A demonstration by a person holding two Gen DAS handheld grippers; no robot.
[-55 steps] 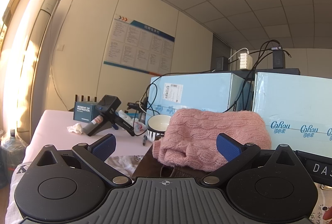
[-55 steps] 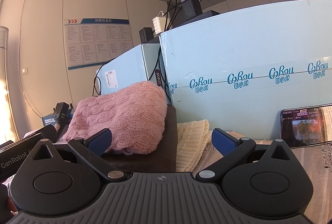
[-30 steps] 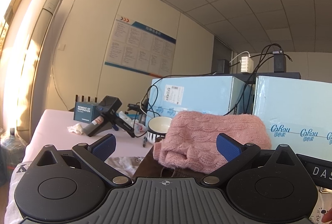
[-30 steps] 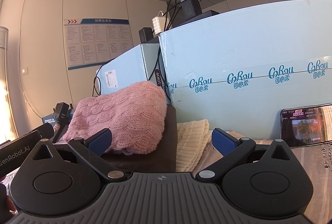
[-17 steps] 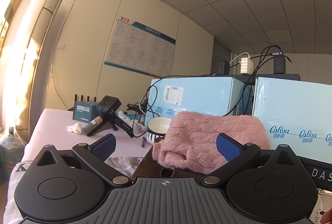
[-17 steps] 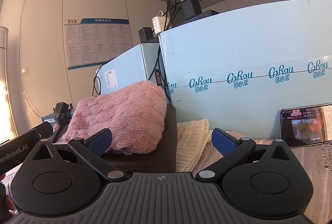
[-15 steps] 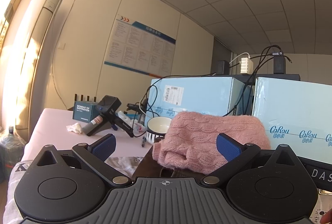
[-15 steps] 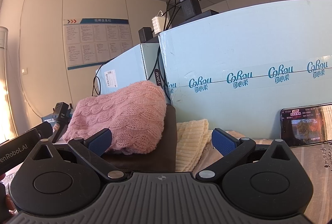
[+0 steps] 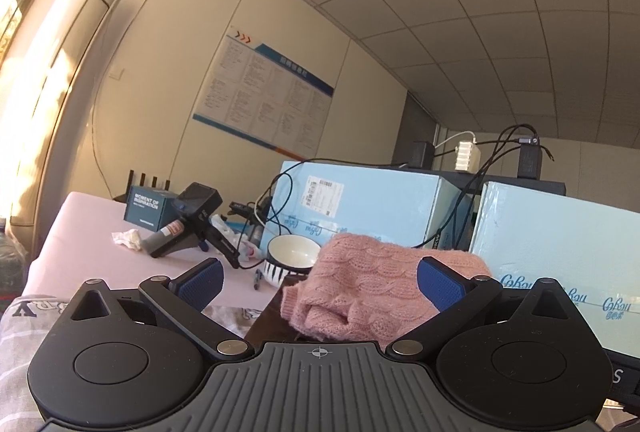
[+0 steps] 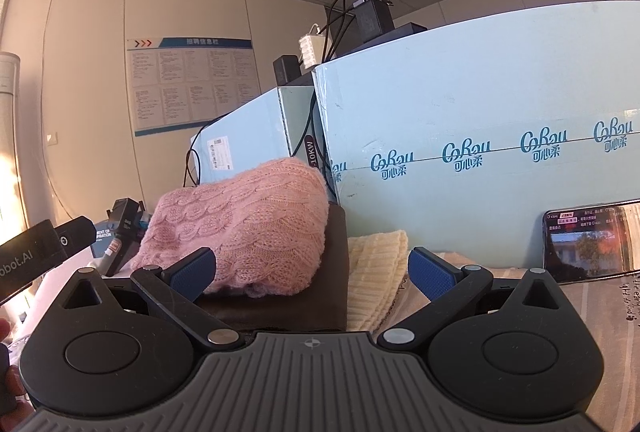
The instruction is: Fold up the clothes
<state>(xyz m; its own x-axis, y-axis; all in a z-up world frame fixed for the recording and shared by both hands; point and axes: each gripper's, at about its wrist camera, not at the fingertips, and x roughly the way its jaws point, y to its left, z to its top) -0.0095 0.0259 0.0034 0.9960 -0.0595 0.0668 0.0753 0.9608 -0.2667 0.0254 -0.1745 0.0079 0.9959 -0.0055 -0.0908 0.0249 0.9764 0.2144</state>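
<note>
1. Pink-covered table (image 9: pixel 88 228); light-blue cartons (image 10: pixel 480 104) behind.
2. Folded pink knit sweater (image 10: pixel 248 220) atop dark brown garment (image 10: pixel 320 296), cream knit (image 10: pixel 376 272) beside.
3. Left gripper (image 9: pixel 318 282), right gripper (image 10: pixel 312 270): both spread wide, empty.

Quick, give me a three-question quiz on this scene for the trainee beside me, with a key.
1. True or false: the left gripper holds the pink knit sweater.
2. What lies directly under that sweater? A) dark brown folded garment B) cream knit C) phone
3. Fill in: the striped bowl sits on the ____ tablecloth.

Key: 1 false, both grippers are open, the right gripper too; 2 A; 3 pink.
</note>
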